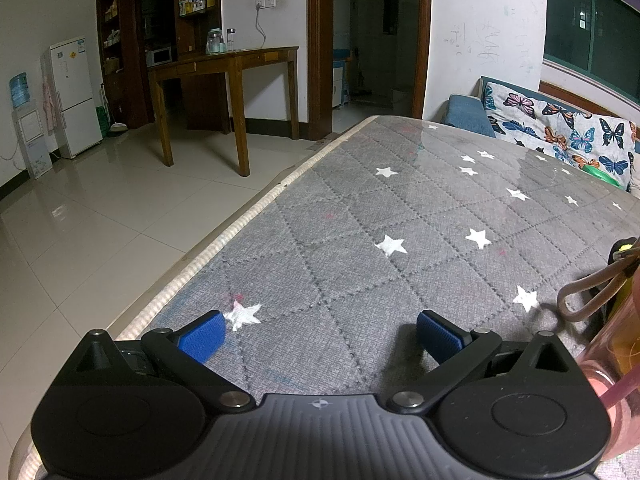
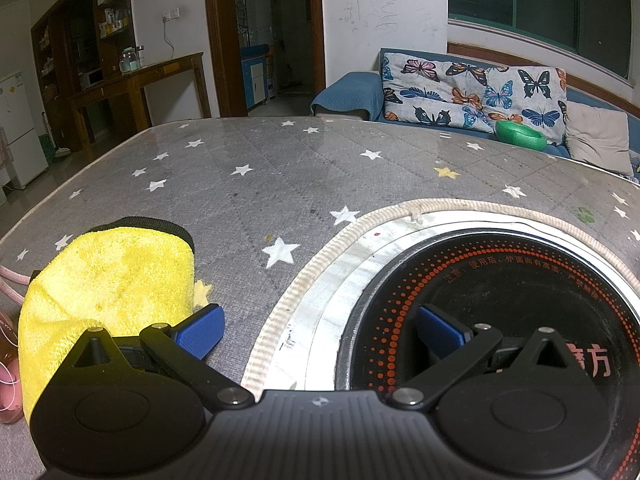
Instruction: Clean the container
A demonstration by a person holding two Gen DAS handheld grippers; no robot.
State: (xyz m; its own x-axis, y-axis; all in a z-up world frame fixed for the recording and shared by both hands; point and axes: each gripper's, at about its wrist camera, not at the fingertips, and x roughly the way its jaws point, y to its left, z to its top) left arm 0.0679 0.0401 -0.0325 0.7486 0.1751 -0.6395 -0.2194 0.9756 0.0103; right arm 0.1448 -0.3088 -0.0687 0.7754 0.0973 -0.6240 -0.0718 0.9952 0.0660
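Both grippers are seen held over a tabletop covered with a grey quilted cloth printed with white stars under a clear sheet. The left gripper is spread wide with nothing between its blue pads, above a bare stretch of cloth near the tabletop's left edge. The right gripper is likewise spread wide and holds nothing; its left pad lies just beside a yellow cloth, and its right pad hangs over a round black cooktop ringed with orange dots and characters.

The cooktop is set into the tabletop inside a metal ring and a ribbed pale border; it is shown only in the right wrist view. The yellow cloth, edged in black, lies heaped on the tabletop to the left of the cooktop, between it and a pink translucent container. That container stands at the near side of the tabletop, cut off by the frame in both views: at the right edge of the left wrist view, with a beige loop strap at its top, and as a pink sliver at the lower left of the right wrist view. Whether anything is inside it cannot be told.

Beyond the far edge a blue sofa with a butterfly cushion is seen, and a green ring-shaped object rests there. A wooden side table and a white refrigerator stand across the tiled floor, clearer in the left wrist view.
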